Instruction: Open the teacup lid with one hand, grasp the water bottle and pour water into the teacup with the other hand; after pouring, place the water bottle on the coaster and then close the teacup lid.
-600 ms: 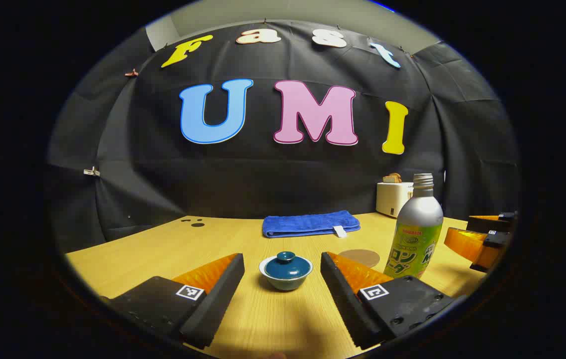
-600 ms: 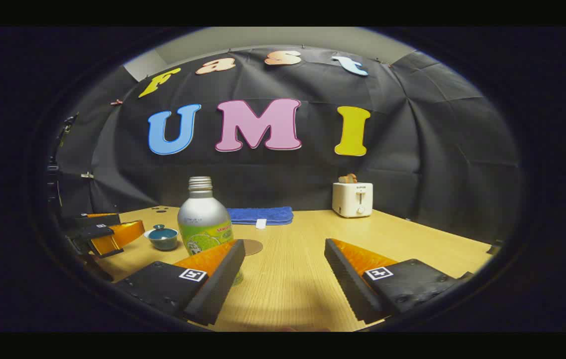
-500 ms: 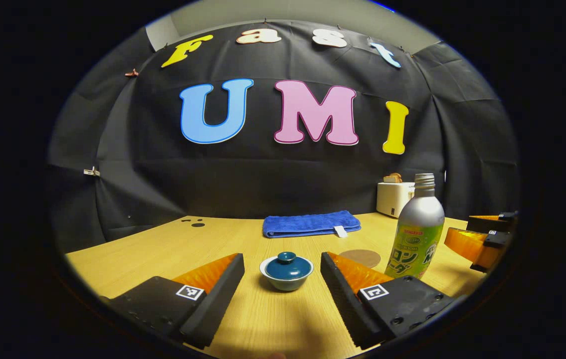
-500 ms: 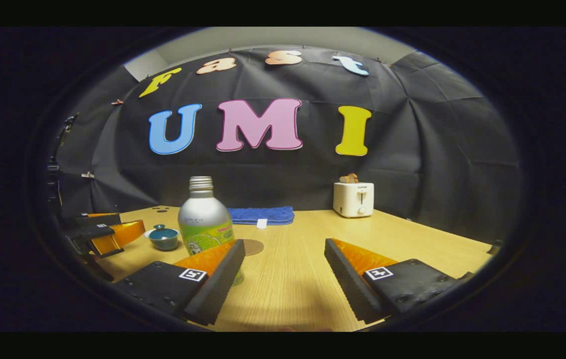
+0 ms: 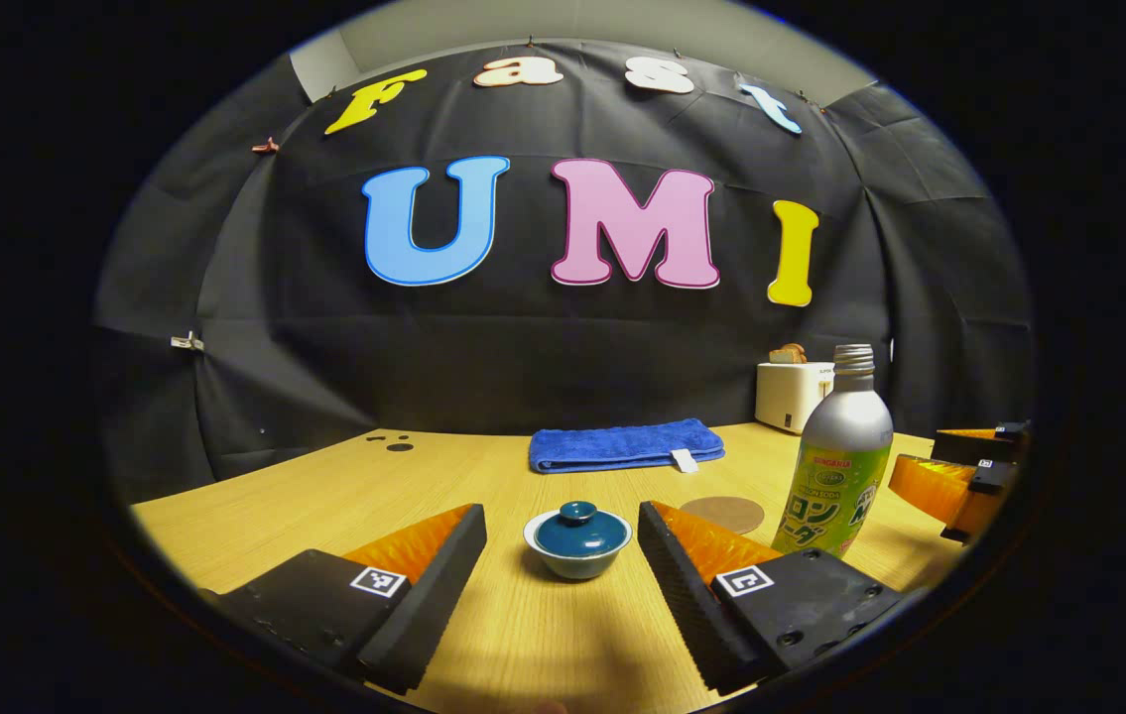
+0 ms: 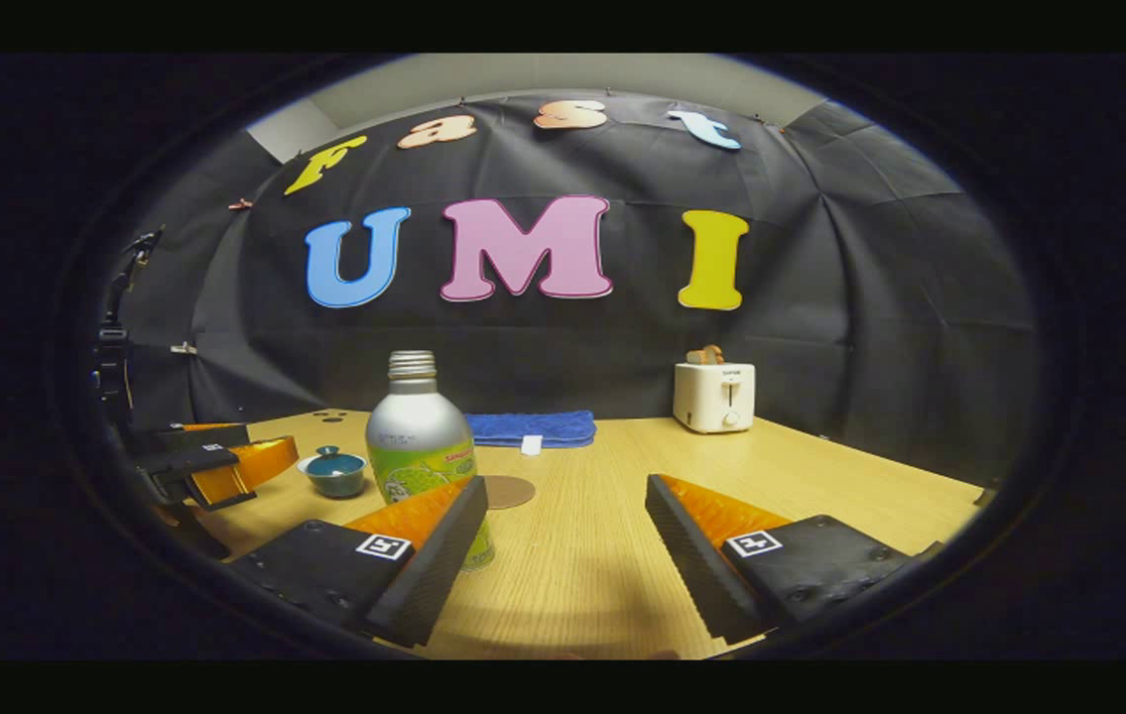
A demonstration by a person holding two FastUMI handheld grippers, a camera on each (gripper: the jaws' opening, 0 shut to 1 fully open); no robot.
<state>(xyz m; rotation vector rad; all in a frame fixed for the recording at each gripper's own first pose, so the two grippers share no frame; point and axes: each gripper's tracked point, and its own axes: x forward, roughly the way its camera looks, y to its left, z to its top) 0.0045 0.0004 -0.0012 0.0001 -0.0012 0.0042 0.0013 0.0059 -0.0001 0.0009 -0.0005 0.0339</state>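
The worktop point(image 5: 324, 496) looked like pale wood with fine straight grain and a soft sheen. The teacup point(image 5: 577, 562) and its lid point(image 5: 579, 531) were glossy glazed ceramic. The water bottle point(image 5: 838, 456) had a brushed, matt metal shoulder and ribbed neck — below, a shiny printed wrap. The towel point(image 5: 622, 444) was nubby cloth; the coaster point(image 5: 724, 513) matt, cork-like; the toaster point(image 6: 718, 396) smooth plastic.

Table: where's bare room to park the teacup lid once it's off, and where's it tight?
Bare wood lies on the table between the teacup and the dark holes at the far corner, and, in the right gripper view, between the water bottle and the toaster. Tight: teacup, coaster and water bottle cluster, blue towel behind.
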